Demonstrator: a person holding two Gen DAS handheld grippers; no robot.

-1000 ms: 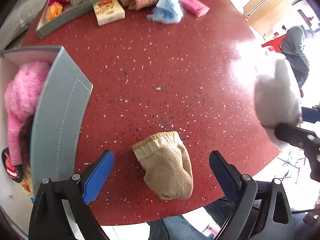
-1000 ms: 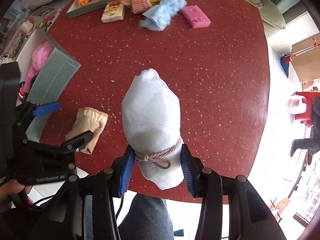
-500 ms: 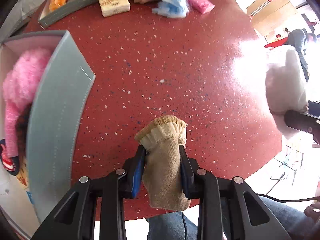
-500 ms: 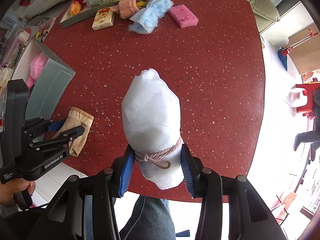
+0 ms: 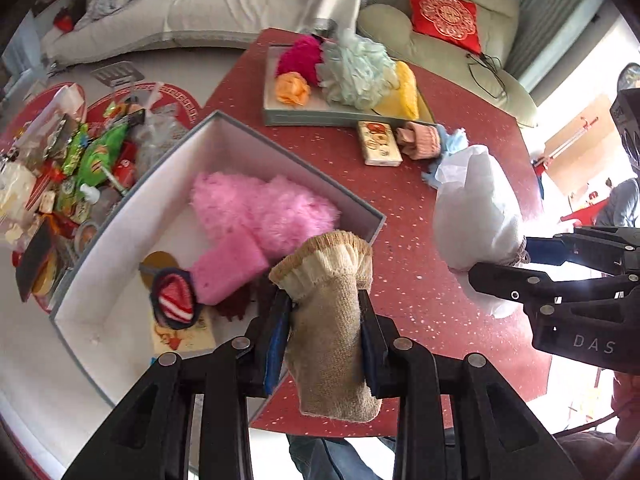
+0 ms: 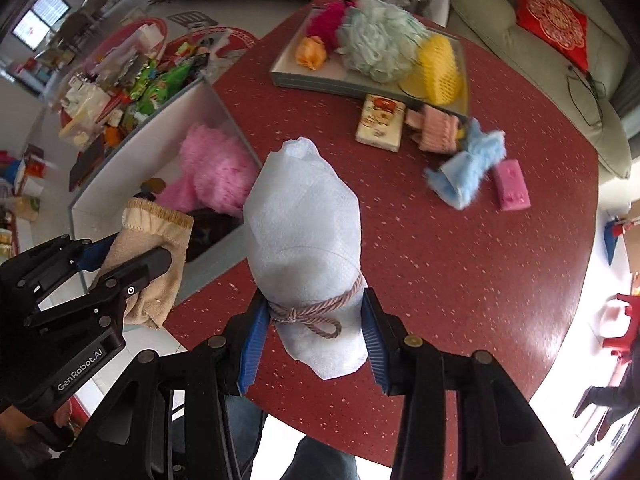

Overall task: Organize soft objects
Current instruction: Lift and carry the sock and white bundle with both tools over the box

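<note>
On the far left, beyond the table edge, we see a heap of snack packets (image 5: 88,156) on the floor, and next to it the open grey box (image 5: 224,136) standing at the left side of the red table (image 5: 420,280). Inside the box lie a fluffy pink item (image 5: 260,208), a striped red and white piece with a dark rim (image 5: 176,300) and a small printed pack (image 5: 184,334). Just right of these, our left gripper (image 5: 325,316) has its fingers clamped on the beige sock (image 5: 332,320), held clear of the tabletop over the box's near right corner, cuff pointing forward. Farther back we find the grey tray (image 5: 320,120) carrying a magenta pompom (image 5: 300,56), an orange flower (image 5: 294,88), a pale green bath pouf (image 5: 358,72) and a yellow mesh piece (image 5: 402,92); in front of the tray sit a printed tissue pack (image 6: 380,122), a peach knitted item (image 6: 436,128), a light blue fluffy cloth (image 6: 472,164) and a pink sponge (image 6: 512,184). To the right, our right gripper (image 6: 316,320) is squeezed shut on the white pouch (image 6: 304,232) at its rope-tied neck (image 6: 316,314), holding it above the table beside the sock.
</note>
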